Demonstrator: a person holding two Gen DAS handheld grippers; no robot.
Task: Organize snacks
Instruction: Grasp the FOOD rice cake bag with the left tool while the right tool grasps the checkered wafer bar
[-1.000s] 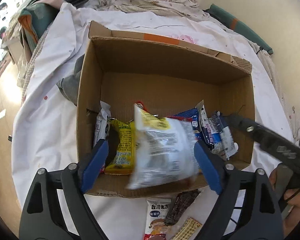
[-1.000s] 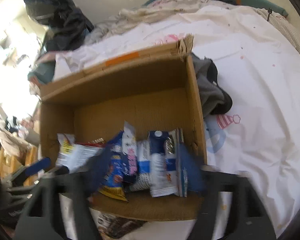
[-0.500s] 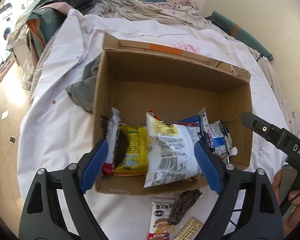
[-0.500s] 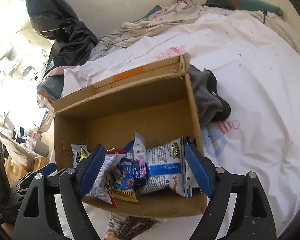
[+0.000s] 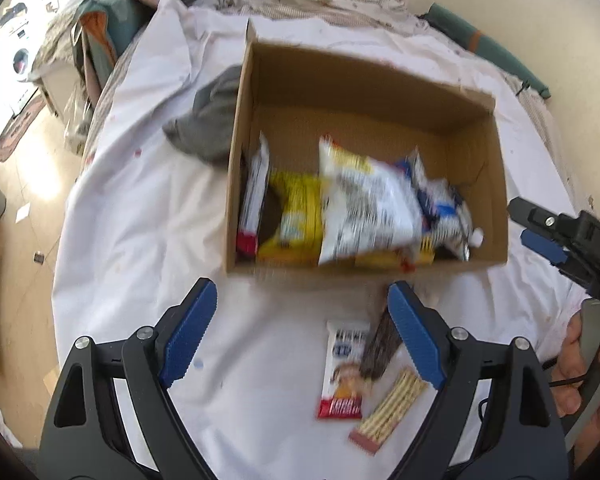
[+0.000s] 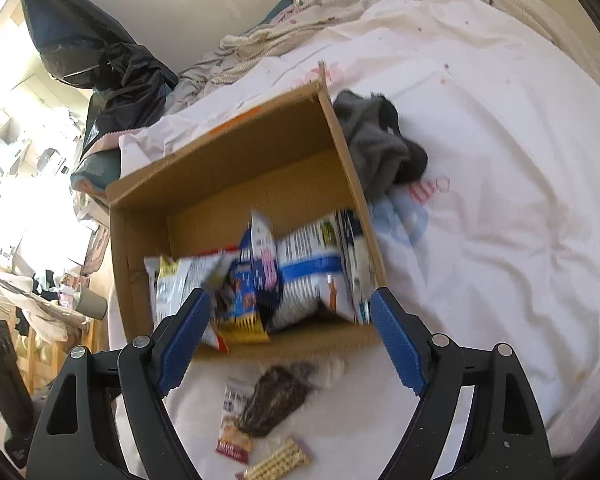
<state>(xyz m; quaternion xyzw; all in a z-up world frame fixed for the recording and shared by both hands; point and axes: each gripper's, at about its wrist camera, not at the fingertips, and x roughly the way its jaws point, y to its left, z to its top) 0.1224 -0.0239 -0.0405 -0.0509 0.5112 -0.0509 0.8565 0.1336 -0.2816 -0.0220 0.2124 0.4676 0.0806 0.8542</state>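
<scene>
An open cardboard box (image 5: pixel 380 84) (image 6: pixel 236 168) sits on a white bedsheet and holds several snack packs: a white chip bag (image 5: pixel 364 212), a yellow pack (image 5: pixel 296 216) and blue-white packs (image 6: pixel 316 272). My left gripper (image 5: pixel 298 332) is open and empty, in front of the box. My right gripper (image 6: pixel 290 344) is open and empty over the box's near edge; it also shows in the left wrist view (image 5: pixel 548 236). In front of the box lie a red-white bar (image 5: pixel 342 372), a dark pack (image 5: pixel 380 352) (image 6: pixel 276 400) and a biscuit pack (image 5: pixel 388 412) (image 6: pixel 280 460).
A grey cloth (image 5: pixel 208 120) (image 6: pixel 380 140) lies against the box's side. Crumpled bedding (image 5: pixel 320 4) and a black bag (image 6: pixel 100 64) lie at the bed's far end. The floor (image 5: pixel 16 208) drops off beside the bed.
Both grippers have pulled back from the box, and the chip bag the left one released now lies in it. The loose snacks in front of the box show more fully.
</scene>
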